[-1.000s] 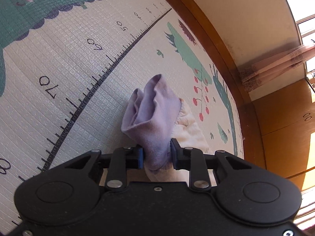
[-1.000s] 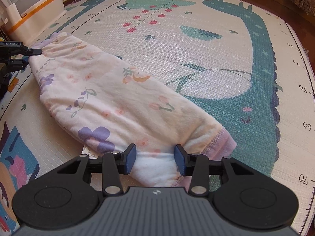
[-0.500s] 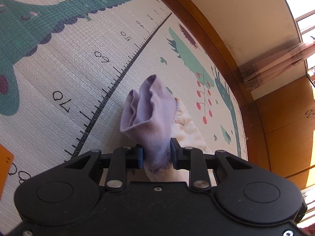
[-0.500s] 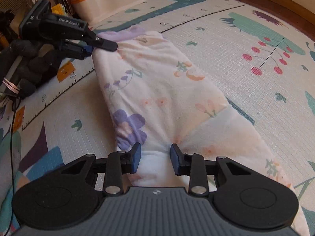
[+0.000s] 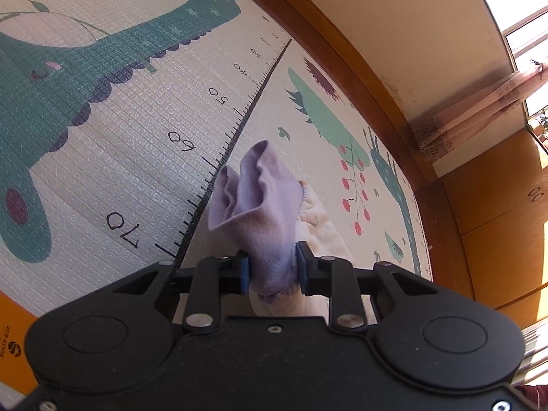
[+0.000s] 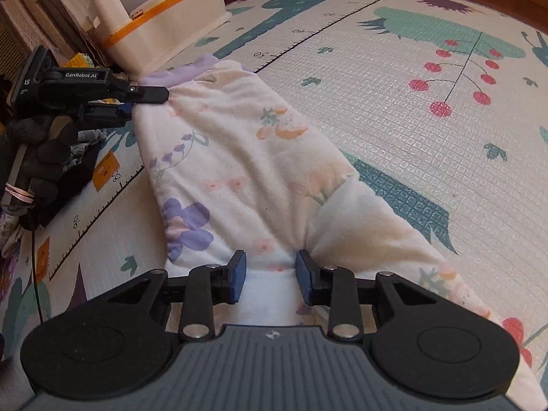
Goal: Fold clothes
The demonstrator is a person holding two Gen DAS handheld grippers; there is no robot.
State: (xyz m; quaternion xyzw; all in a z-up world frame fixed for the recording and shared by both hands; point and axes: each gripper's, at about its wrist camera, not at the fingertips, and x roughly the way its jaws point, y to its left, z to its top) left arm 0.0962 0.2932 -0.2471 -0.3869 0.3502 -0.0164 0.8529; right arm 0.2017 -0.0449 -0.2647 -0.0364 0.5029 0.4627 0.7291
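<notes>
Covering the floor is a play mat printed with a ruler, animals and cherries; a wood-trimmed wall runs at two o'clock in the left view. Across the mat lies a flowered garment. At ten o'clock a gloved hand holds the left gripper, clamped on the purple cuff. The right gripper pinches a fold of the garment's near end, jaws partly closed.
</notes>
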